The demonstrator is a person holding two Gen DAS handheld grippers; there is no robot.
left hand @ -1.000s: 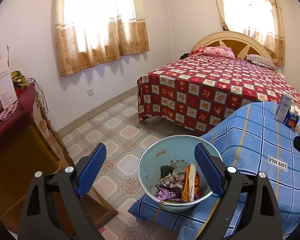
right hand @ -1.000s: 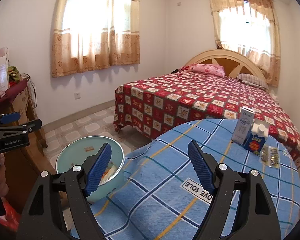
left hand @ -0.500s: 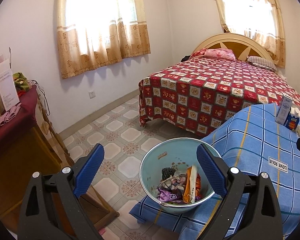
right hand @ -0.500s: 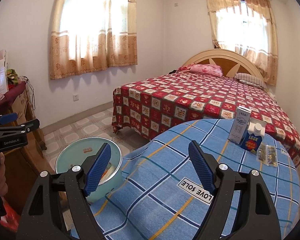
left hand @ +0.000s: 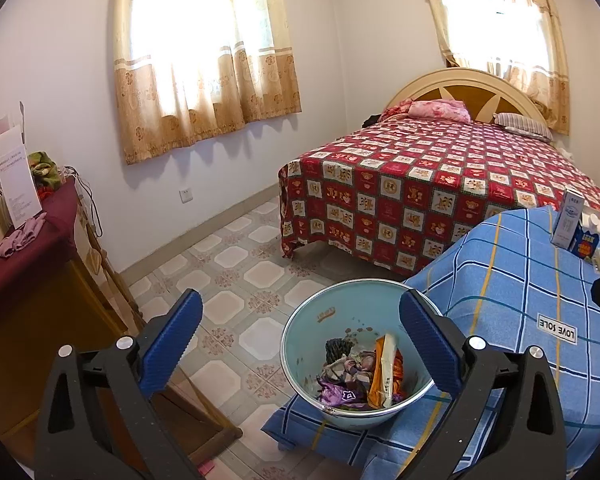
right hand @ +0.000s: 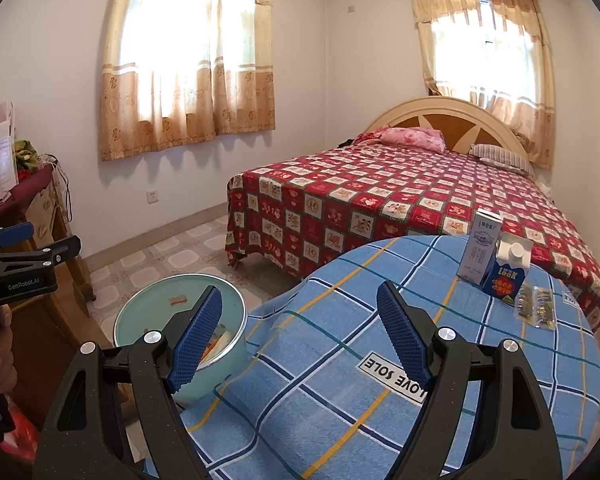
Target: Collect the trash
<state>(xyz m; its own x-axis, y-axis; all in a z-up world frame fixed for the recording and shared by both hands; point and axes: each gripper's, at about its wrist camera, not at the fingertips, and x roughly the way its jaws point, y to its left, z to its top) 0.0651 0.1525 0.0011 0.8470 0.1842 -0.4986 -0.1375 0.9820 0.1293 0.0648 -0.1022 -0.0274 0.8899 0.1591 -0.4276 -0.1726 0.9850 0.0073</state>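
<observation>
A light blue basin (left hand: 320, 320) sits at the left edge of the blue checked tablecloth (left hand: 520, 280), with crumpled wrappers (left hand: 364, 376) in it. My left gripper (left hand: 300, 340) is open and empty, above and before the basin. My right gripper (right hand: 300, 332) is open and empty over the tablecloth (right hand: 340, 340), with the basin (right hand: 156, 304) to its left. A white carton (right hand: 480, 250), a blue carton (right hand: 506, 276) and clear blister packs (right hand: 536, 306) stand at the table's far right. The cartons also show in the left wrist view (left hand: 568, 218).
A bed with a red patterned cover (left hand: 420, 176) lies behind the table. A cabinet with a maroon cloth (left hand: 24, 248) and papers stands at the left. Tiled floor (left hand: 240, 272) lies between them. The left gripper's body (right hand: 20, 268) shows at the right wrist view's left edge.
Both grippers have drawn back and up a little, so the basin and cartons sit slightly lower in view. Both stay open and empty.
</observation>
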